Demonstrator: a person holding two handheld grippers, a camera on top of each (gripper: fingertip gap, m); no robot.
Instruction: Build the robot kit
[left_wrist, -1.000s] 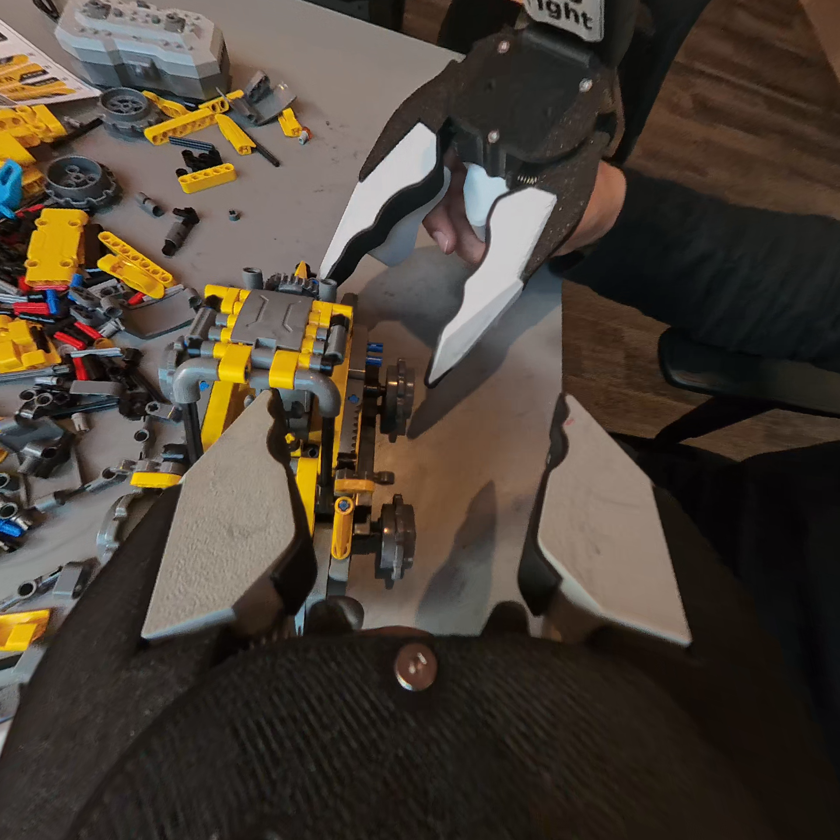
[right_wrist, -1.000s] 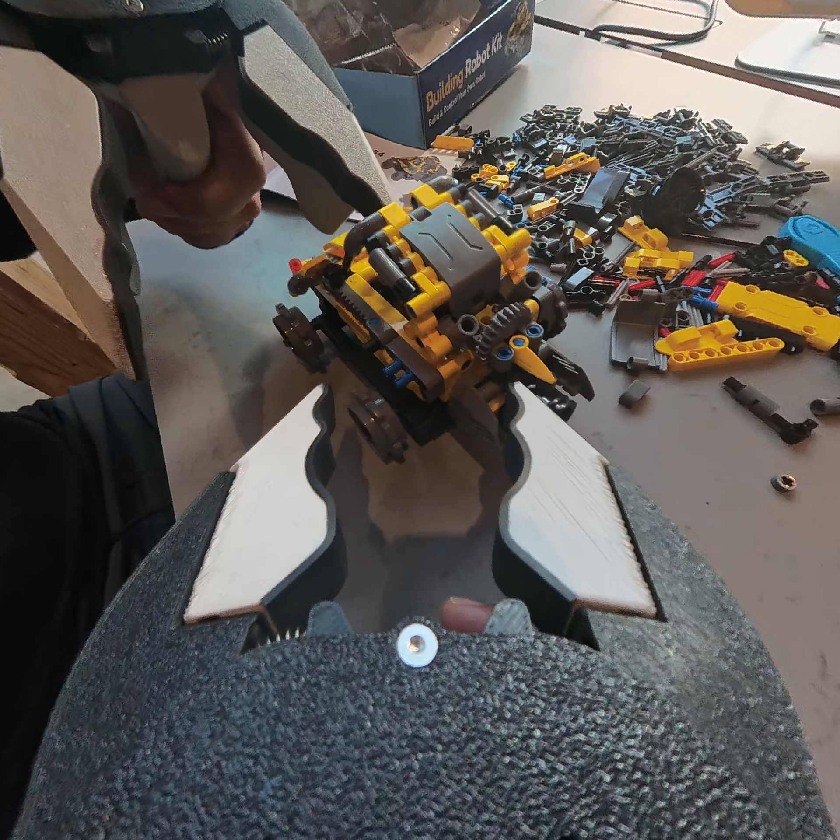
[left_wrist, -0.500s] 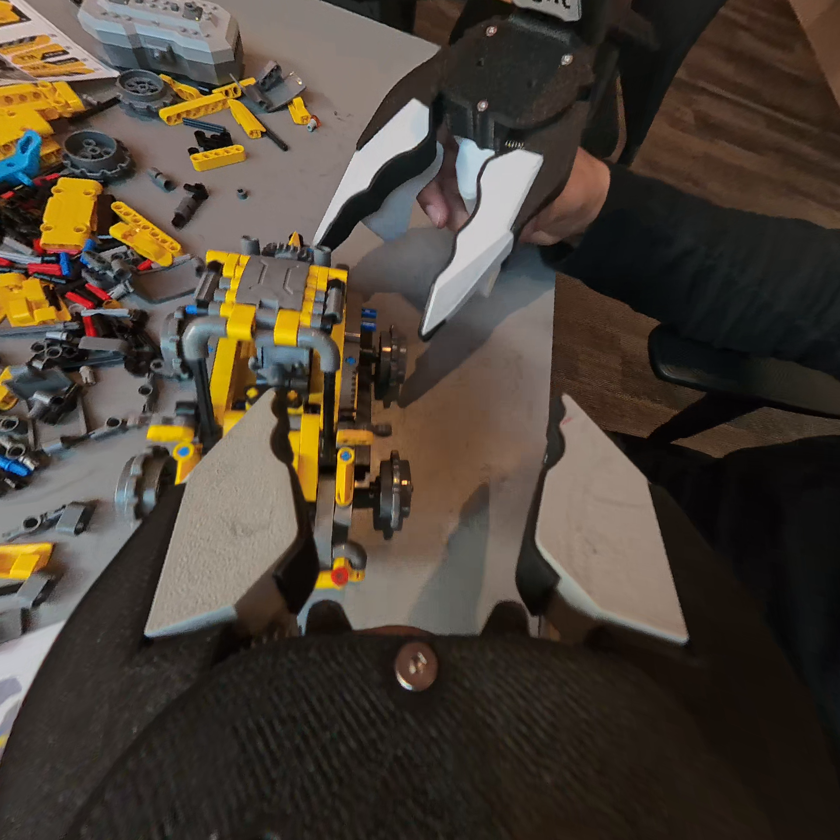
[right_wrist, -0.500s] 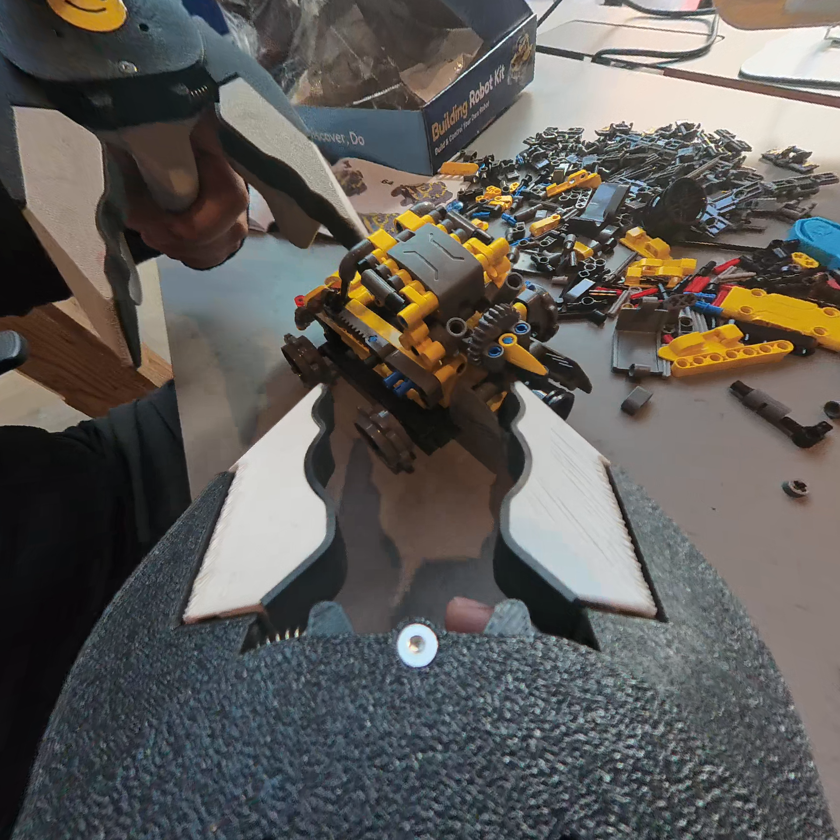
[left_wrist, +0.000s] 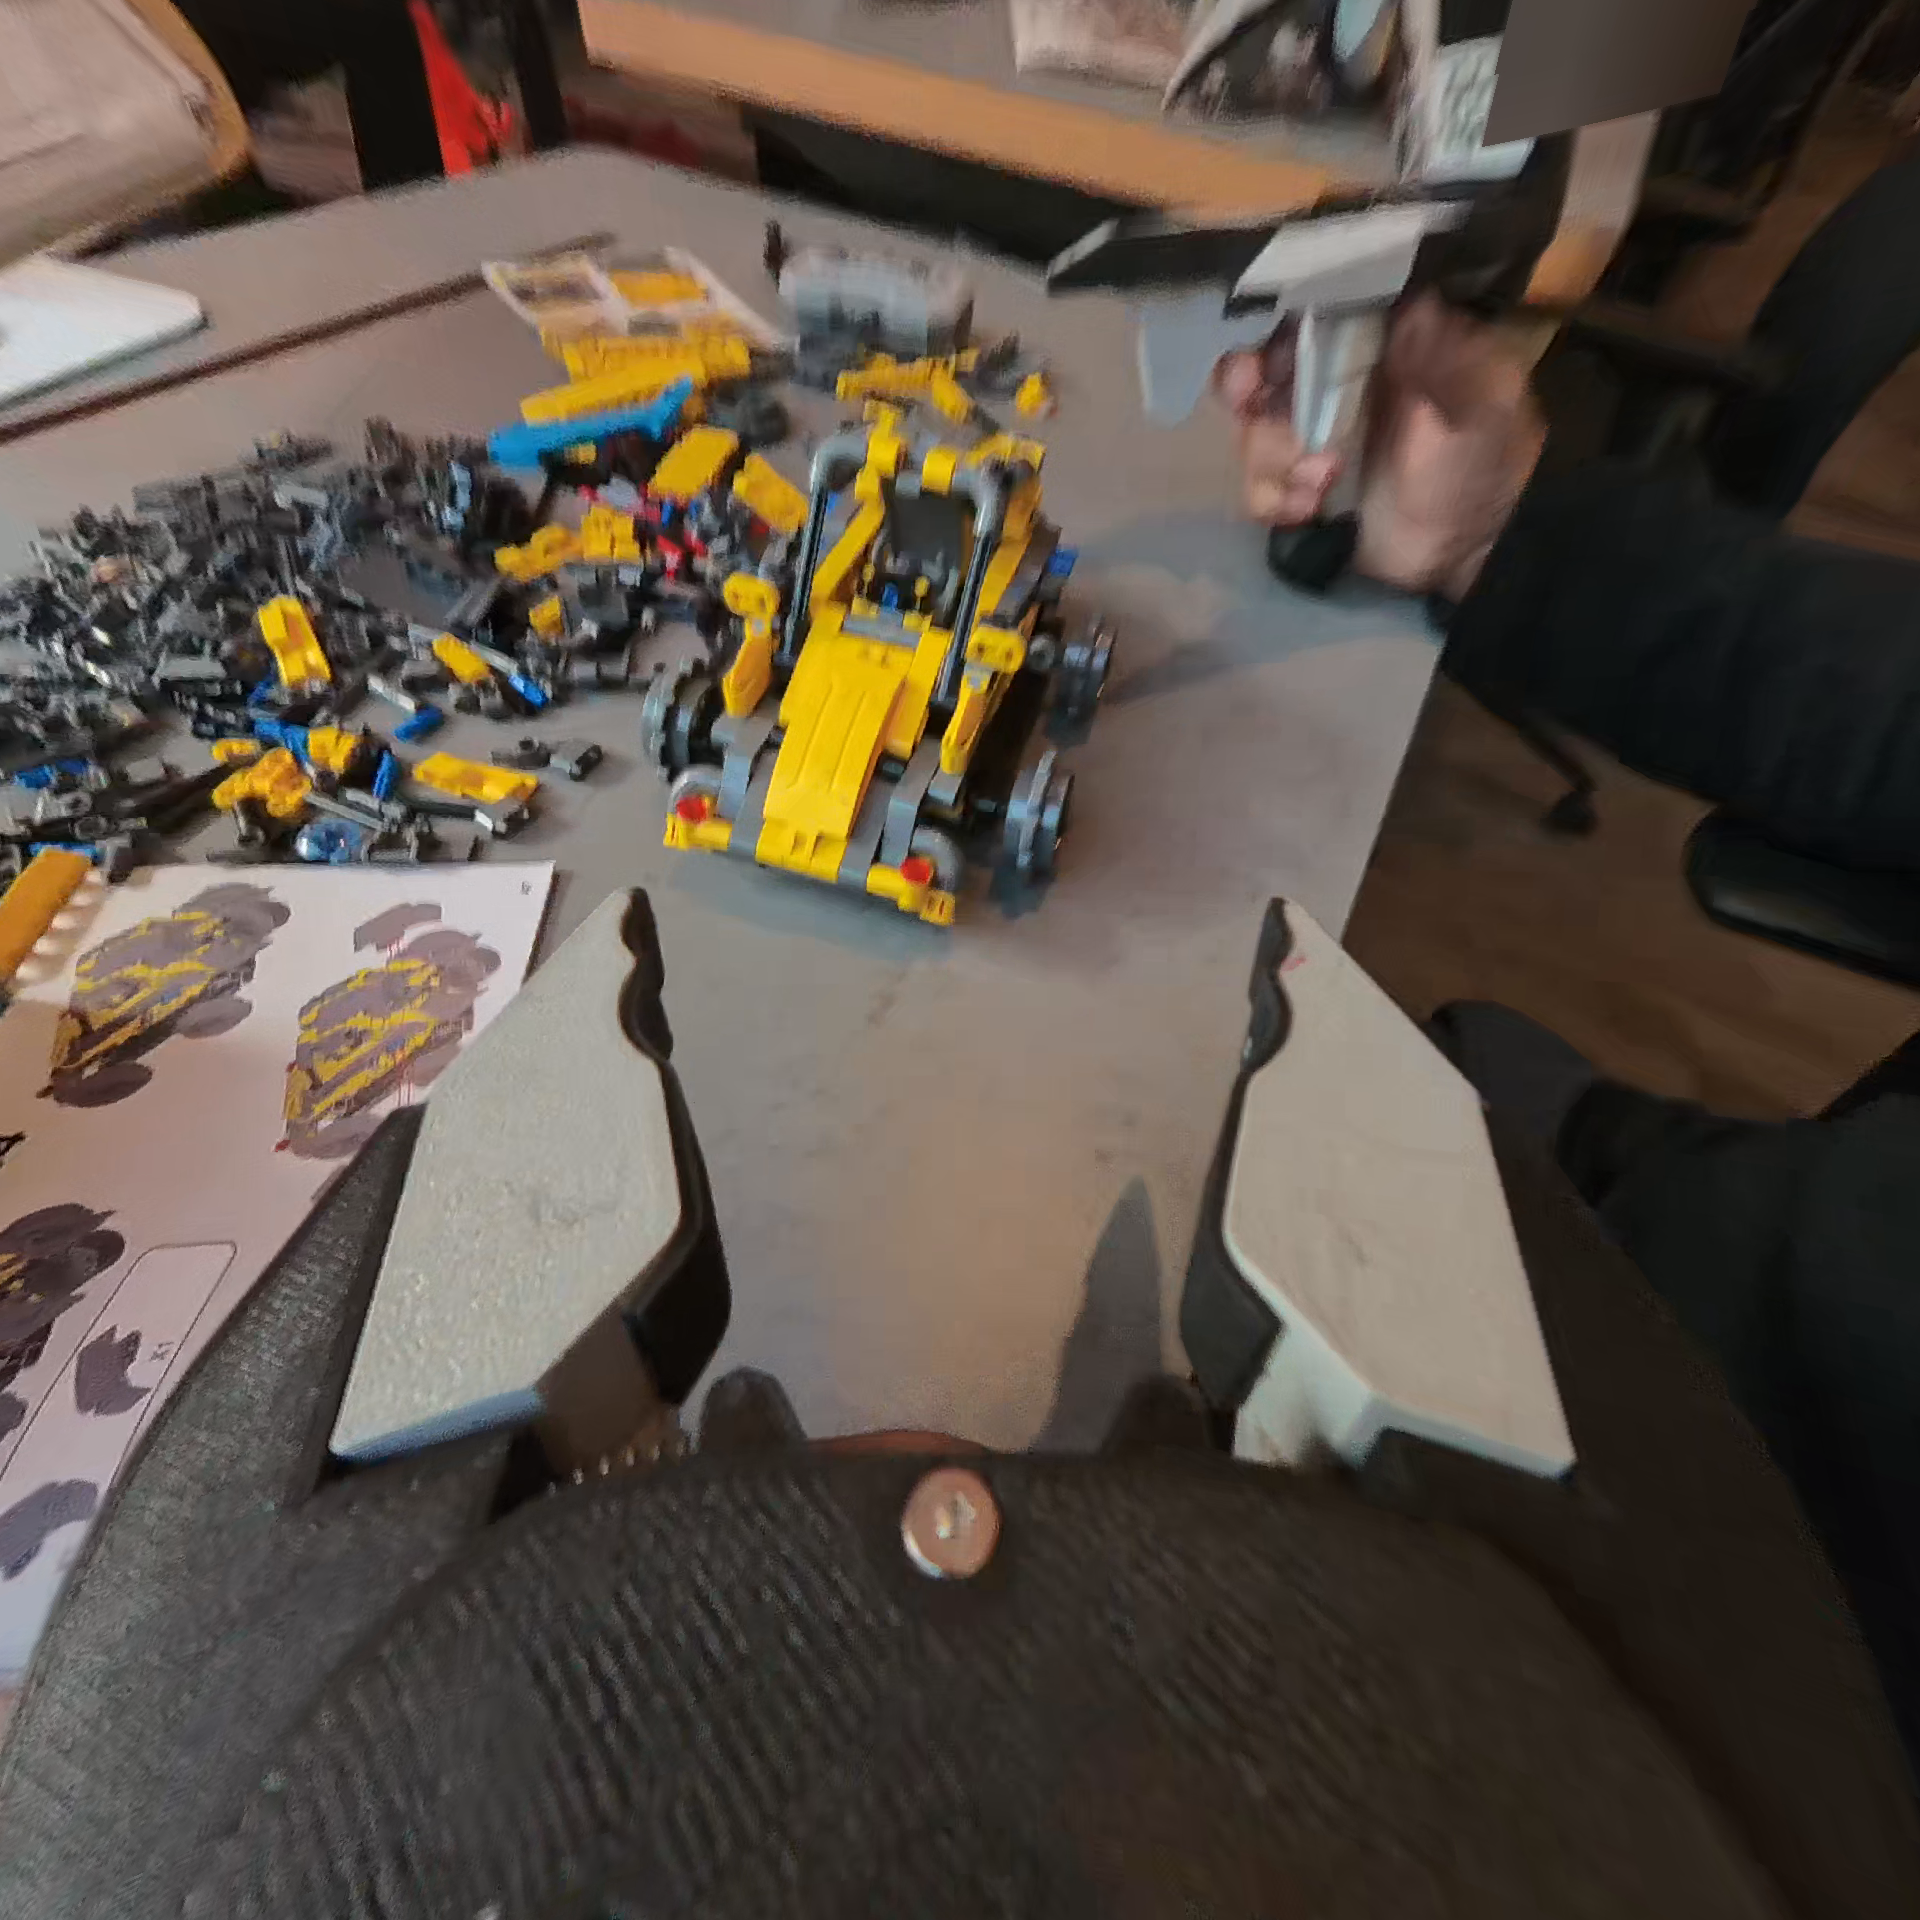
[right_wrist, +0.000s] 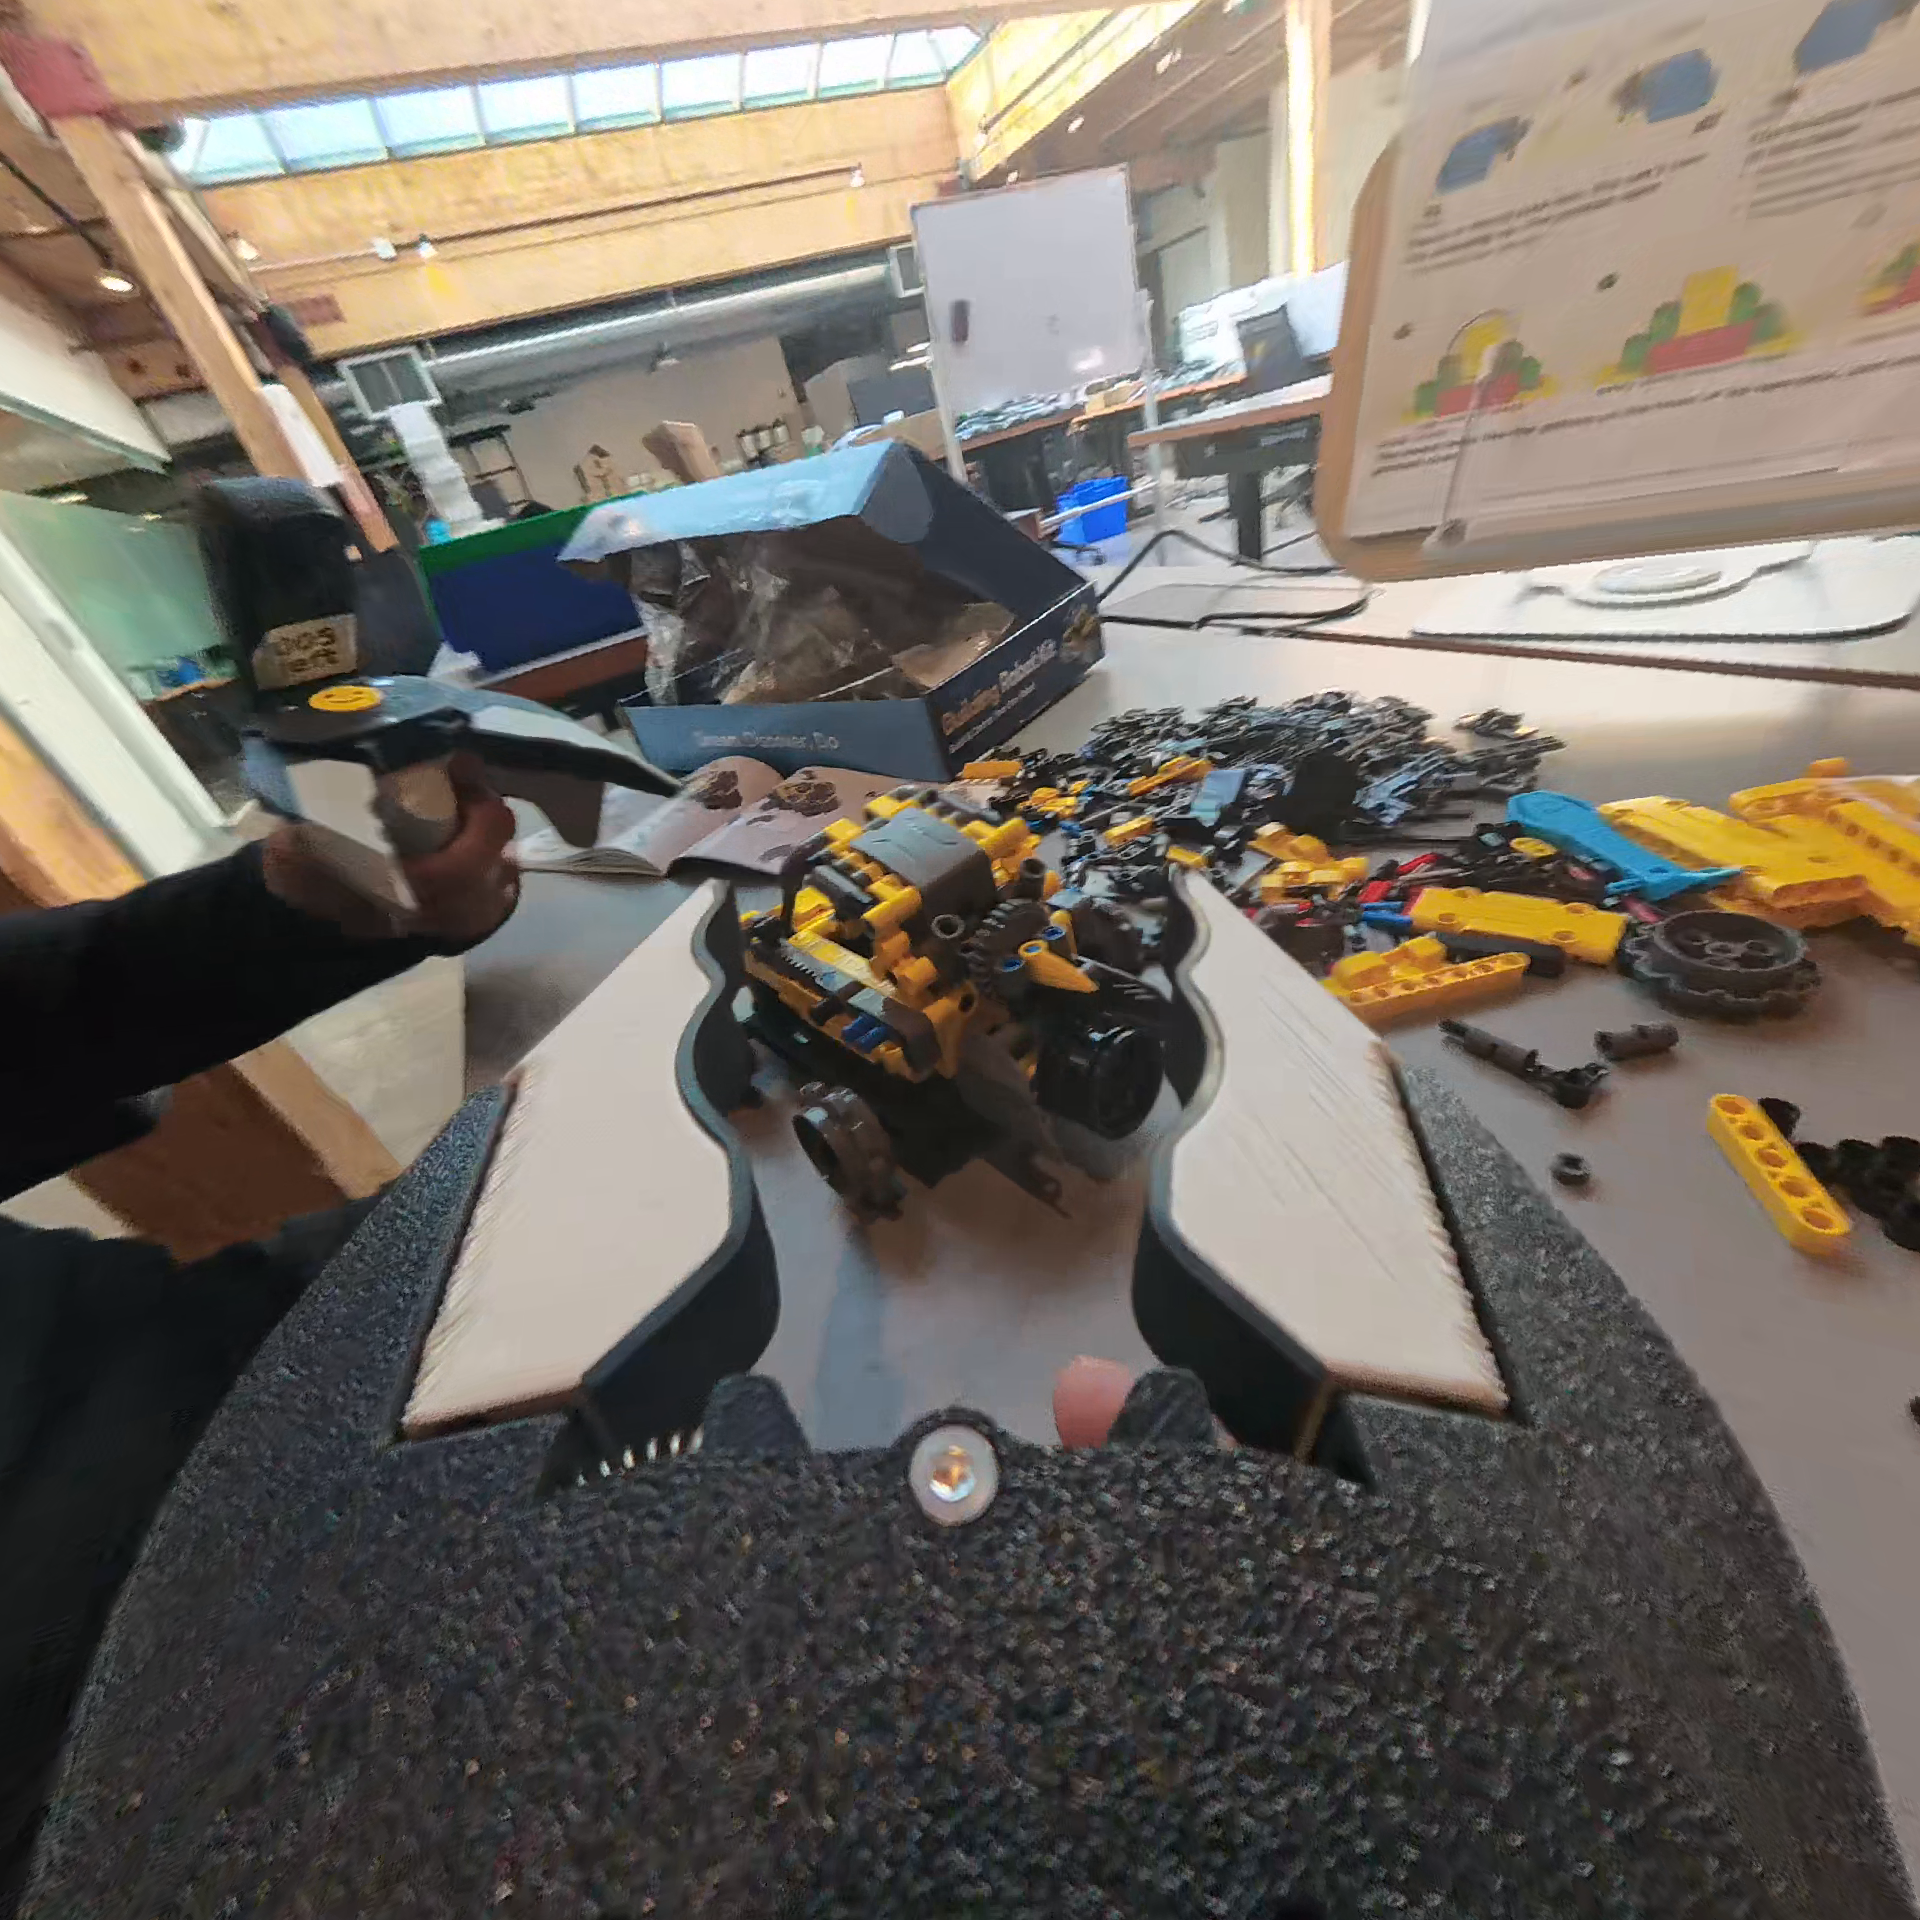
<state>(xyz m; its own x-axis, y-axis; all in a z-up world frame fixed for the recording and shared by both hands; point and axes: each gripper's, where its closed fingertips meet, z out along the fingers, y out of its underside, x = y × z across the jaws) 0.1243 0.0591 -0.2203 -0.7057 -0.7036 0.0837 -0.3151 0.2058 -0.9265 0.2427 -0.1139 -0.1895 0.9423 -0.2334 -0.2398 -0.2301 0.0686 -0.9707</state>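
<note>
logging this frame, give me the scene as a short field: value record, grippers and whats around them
left gripper: open, empty, off the table, short of the car
right gripper: open, empty, fingers framing the car in its own view
yellow and grey brick car: stands on the grey table, held by nothing
loose brick parts: spread beside the car
instruction booklet: open, near the left gripper
dark blue kit box: open, behind the car
contact: none visible
</note>
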